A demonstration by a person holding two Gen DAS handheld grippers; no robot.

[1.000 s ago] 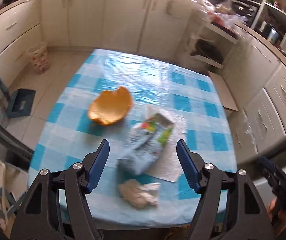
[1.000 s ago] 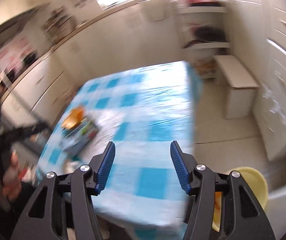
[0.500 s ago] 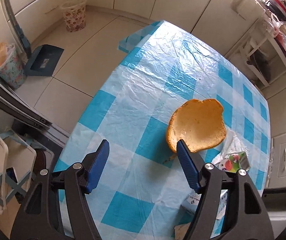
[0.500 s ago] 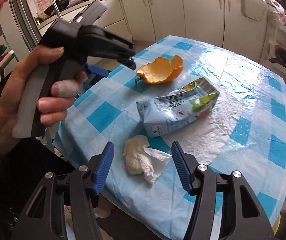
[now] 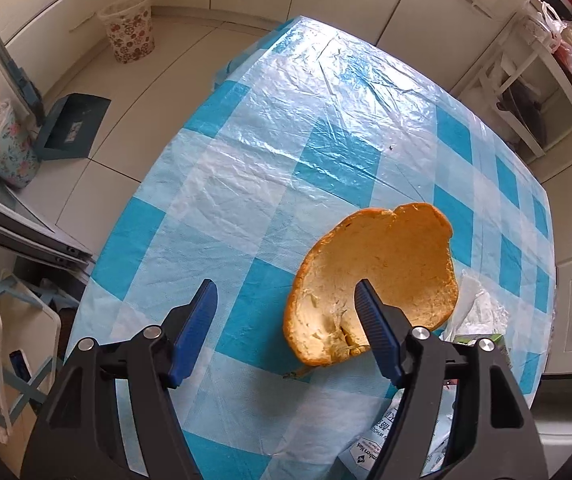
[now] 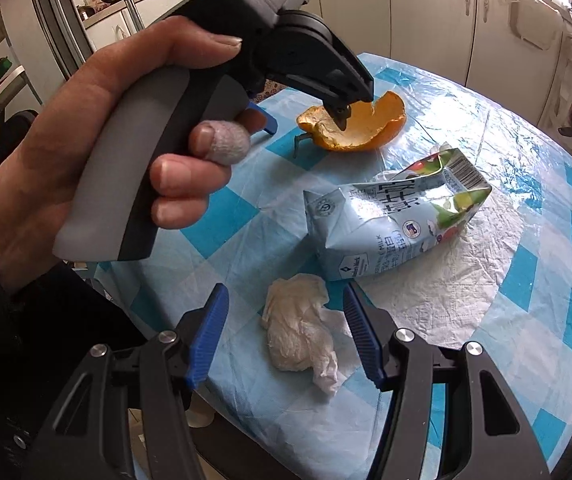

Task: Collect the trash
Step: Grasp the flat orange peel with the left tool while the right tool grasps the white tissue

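Note:
A curled orange peel (image 5: 382, 276) lies on the blue-checked table (image 5: 269, 152). My left gripper (image 5: 286, 322) hangs open just above it, its right finger over the peel's near rim and its left finger beside the peel. In the right wrist view a hand (image 6: 85, 152) holds that left gripper (image 6: 304, 120) over the peel (image 6: 366, 128). My right gripper (image 6: 286, 332) is open, with its fingers either side of a crumpled white tissue (image 6: 298, 332) near the table's front edge. A crushed milk carton (image 6: 390, 224) lies between tissue and peel.
A flat paper sheet (image 6: 446, 292) lies under the carton. On the floor to the left stand two floral bins (image 5: 129, 28) (image 5: 1, 148) and a blue dustpan (image 5: 73, 128). Cabinets ring the room and a white shelf rack (image 5: 526, 92) stands at the far right.
My left gripper swung left from the carton and dropped close over the peel. My right gripper swung from the bare table side to the tissue; the hand with the left gripper now looms larger.

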